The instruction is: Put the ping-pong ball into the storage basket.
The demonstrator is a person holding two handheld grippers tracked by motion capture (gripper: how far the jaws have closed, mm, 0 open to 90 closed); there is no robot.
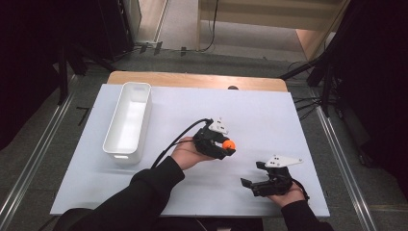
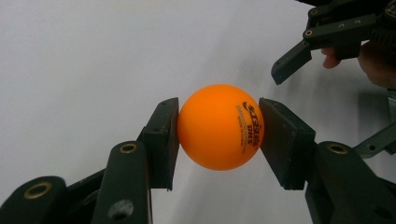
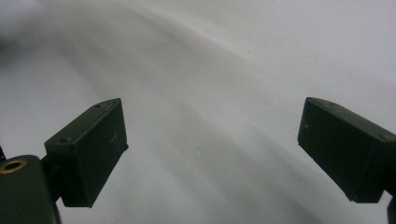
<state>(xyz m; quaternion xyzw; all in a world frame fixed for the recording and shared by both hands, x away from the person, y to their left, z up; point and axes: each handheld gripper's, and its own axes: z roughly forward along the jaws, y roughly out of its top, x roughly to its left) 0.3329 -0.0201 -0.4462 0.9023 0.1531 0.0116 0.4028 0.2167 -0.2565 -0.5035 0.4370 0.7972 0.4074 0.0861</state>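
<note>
High view, looking down on a pale lilac-white rectangular table top [image 1: 159,192]: a person's two forearms in black sleeves come in from the bottom edge, each hand holding a black two-jaw gripper. Near the table's middle, the left gripper [image 1: 230,145] pinches a small glossy orange table-tennis ball [image 1: 229,145] between its jaws. In the left gripper view the orange ball [image 2: 220,126] sits squarely between the two flat black pads [image 2: 162,140], touching both, with dark printed lettering on its right side and the table surface behind it. The right gripper [image 1: 252,174] lies toward the table's near right corner, well apart from the ball, with its jaws spread wide and nothing between them. A long white rectangular plastic bin [image 1: 113,134] stands at the left of the table.
</note>
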